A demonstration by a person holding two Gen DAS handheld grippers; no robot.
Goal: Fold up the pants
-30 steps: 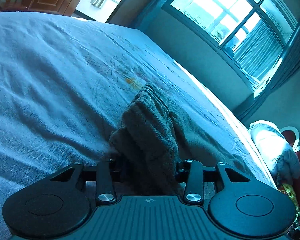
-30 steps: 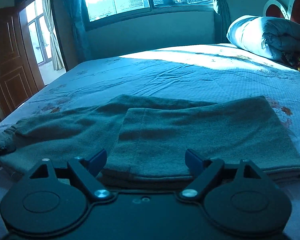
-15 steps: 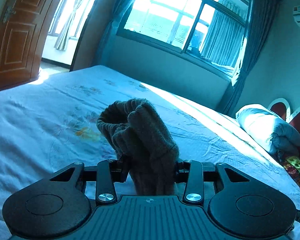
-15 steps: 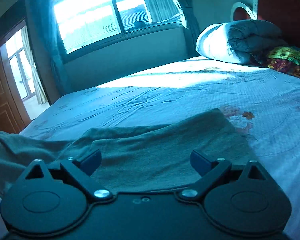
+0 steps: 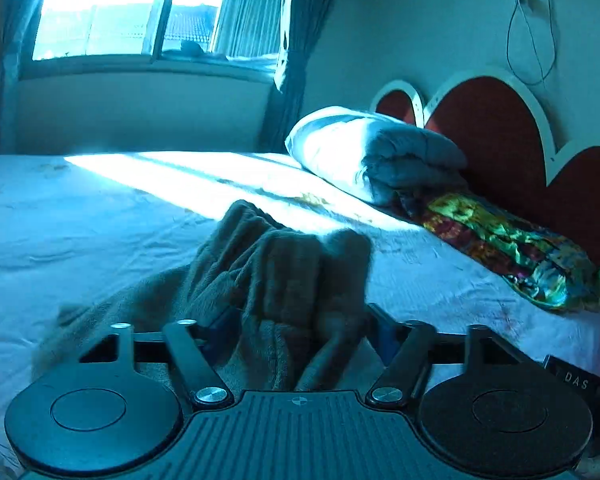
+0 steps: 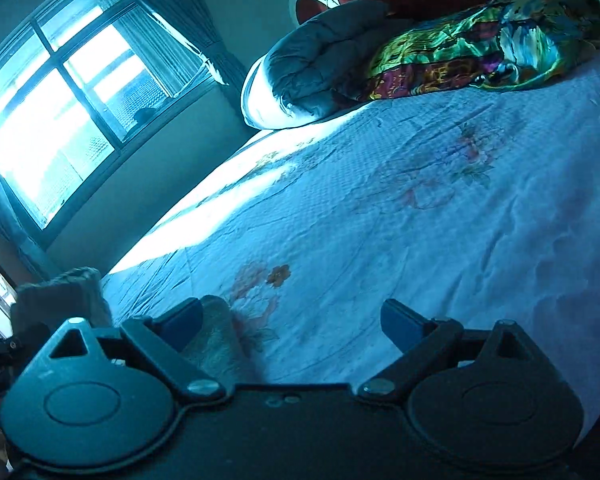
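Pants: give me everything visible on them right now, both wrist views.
The pants are a grey-brown, fuzzy, fleece-like garment, bunched into thick upright folds on the bedsheet. In the left wrist view that bunch stands between the wide-spread jaws of the left gripper, which have just been opening; whether any pad touches the cloth is unclear. More cloth trails lower left. The right wrist view shows only a raised hump at far left and a small fold beside the left finger of the open right gripper.
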